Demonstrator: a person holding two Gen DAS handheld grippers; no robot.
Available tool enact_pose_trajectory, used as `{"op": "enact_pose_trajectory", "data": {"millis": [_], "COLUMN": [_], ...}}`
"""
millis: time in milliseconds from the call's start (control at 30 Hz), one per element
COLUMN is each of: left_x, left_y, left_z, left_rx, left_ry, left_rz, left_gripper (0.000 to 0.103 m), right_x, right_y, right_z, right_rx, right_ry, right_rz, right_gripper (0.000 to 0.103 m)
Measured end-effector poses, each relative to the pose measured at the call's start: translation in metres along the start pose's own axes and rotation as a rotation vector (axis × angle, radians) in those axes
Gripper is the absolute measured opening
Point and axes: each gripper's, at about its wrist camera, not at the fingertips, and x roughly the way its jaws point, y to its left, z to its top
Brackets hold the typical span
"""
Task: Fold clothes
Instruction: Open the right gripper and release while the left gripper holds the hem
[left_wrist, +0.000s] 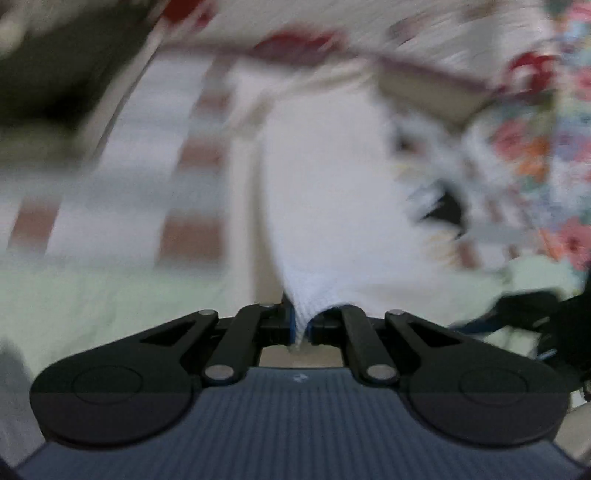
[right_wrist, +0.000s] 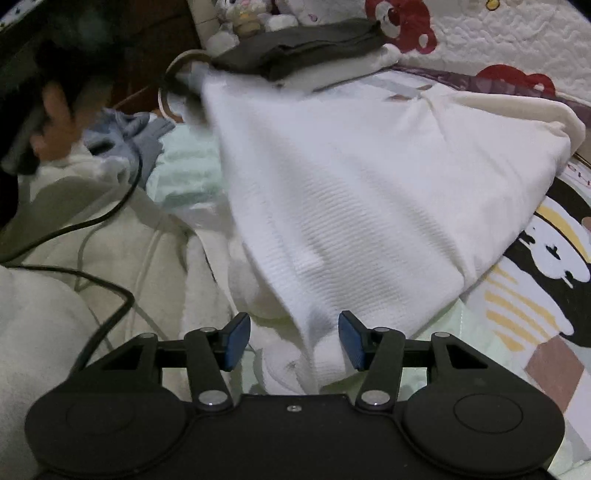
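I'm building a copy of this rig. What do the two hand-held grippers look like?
Both look alike: the left hand-held gripper and the right hand-held gripper have matte black round-lobed bodies, black linkage arms with silver pivot pins, and blue ribbed pads.

The bed ahead is covered by the white knit garment (right_wrist: 369, 192). The left side is blocked by a black cable (right_wrist: 110, 218) and cream bedding (right_wrist: 110, 266). Folded dark clothes (right_wrist: 303, 44) are stacked beyond.

Bedding and oddments around the quilt

A white quilt (right_wrist: 517, 37) printed with red bears lies at the far side; plush toys (right_wrist: 243, 14) sit at its left end, a black cable (right_wrist: 92, 221) snakes well to its left over cream bedding (right_wrist: 110, 258), and a cartoon-print blanket (right_wrist: 546, 258) spreads below it
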Motion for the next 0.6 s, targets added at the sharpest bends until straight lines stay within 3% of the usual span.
{"op": "enact_pose_trajectory", "data": {"millis": [167, 267, 367, 600], "left_x": [0.002, -0.007, -0.008, -0.018], "left_y": [0.006, -0.011, -0.026, -0.02], "left_z": [0.001, 0.012, 0.021, 0.033], "left_rx": [-0.013, 0.021, 0.067, -0.054], "left_ry": [-0.132, -0.166, -0.155, -0.13], "left_rz": [0.057, 0.01, 0.038, -0.069], "left_gripper": [0.005, 0.005, 0.005, 0.005], "right_x": [0.0, 0.007, 0.014, 0.049], "right_y": [0.006, 0.006, 0.007, 0.024], "right_z": [0.009, 0.019, 0.03, 0.079], "right_rx": [0.014, 0.028, 0.043, 0.125], "right_ry": [-0.022, -0.027, -0.029, 0.045], "right_rz": [0.144, 0.09, 0.037, -0.032], "right_gripper": [0.054, 0.054, 0.057, 0.064]}}
